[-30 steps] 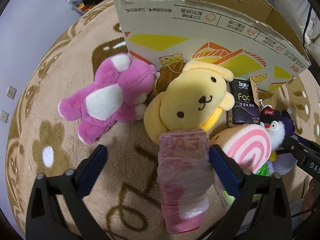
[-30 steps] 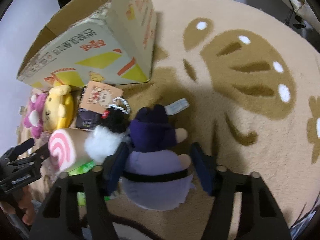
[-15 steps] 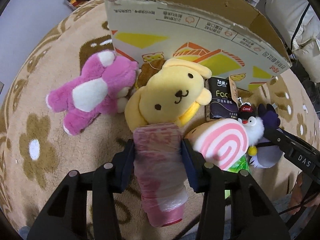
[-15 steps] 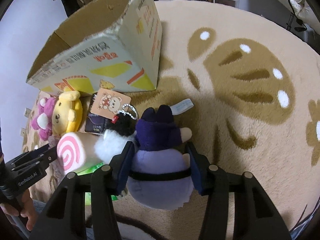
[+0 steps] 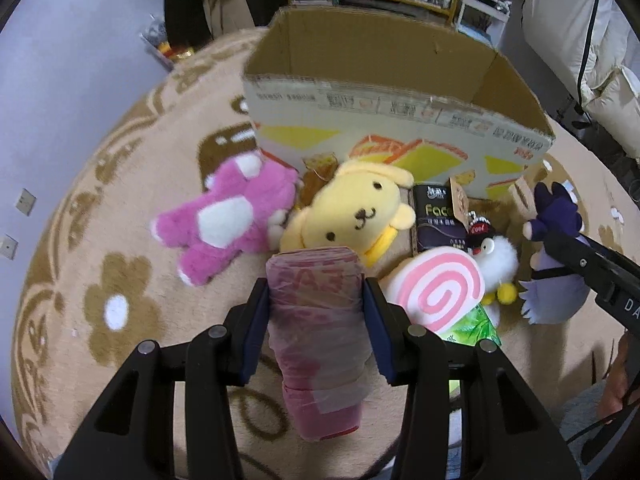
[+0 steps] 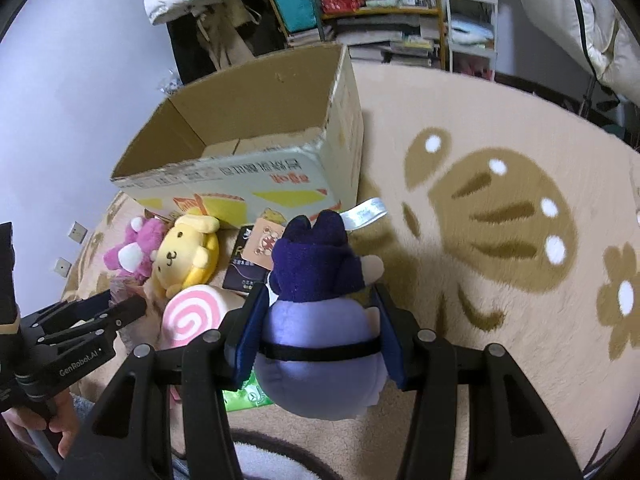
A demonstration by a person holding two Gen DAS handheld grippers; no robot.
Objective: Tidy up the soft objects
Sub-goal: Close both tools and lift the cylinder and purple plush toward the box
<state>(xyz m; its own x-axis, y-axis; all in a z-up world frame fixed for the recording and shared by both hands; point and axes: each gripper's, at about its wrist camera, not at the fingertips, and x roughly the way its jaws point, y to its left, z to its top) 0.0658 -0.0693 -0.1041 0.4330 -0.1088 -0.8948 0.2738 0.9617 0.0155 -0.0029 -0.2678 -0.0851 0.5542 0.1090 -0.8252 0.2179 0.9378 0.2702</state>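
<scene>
My left gripper (image 5: 316, 300) is shut on a pink plastic-wrapped tissue pack (image 5: 320, 332) and holds it above the rug. My right gripper (image 6: 318, 312) is shut on a purple plush doll (image 6: 320, 320), lifted off the rug. An open cardboard box (image 5: 392, 120) stands behind the toys; its inside shows in the right wrist view (image 6: 256, 120). On the rug lie a pink-and-white bear (image 5: 228, 224), a yellow dog plush (image 5: 356, 212), a pink swirl roll plush (image 5: 436, 288) and a small penguin keychain (image 5: 496, 256).
A dark tissue packet (image 5: 436, 216) and a green packet (image 5: 472, 320) lie among the toys. The beige flower-patterned rug (image 6: 500, 240) stretches right of the box. Shelves and clutter (image 6: 380, 8) stand behind the box. A wall (image 5: 60, 80) is on the left.
Both grippers closed on their objects and rose: the left lifted the pink tissue pack, the right lifted the purple doll. The box's open top has come into view.
</scene>
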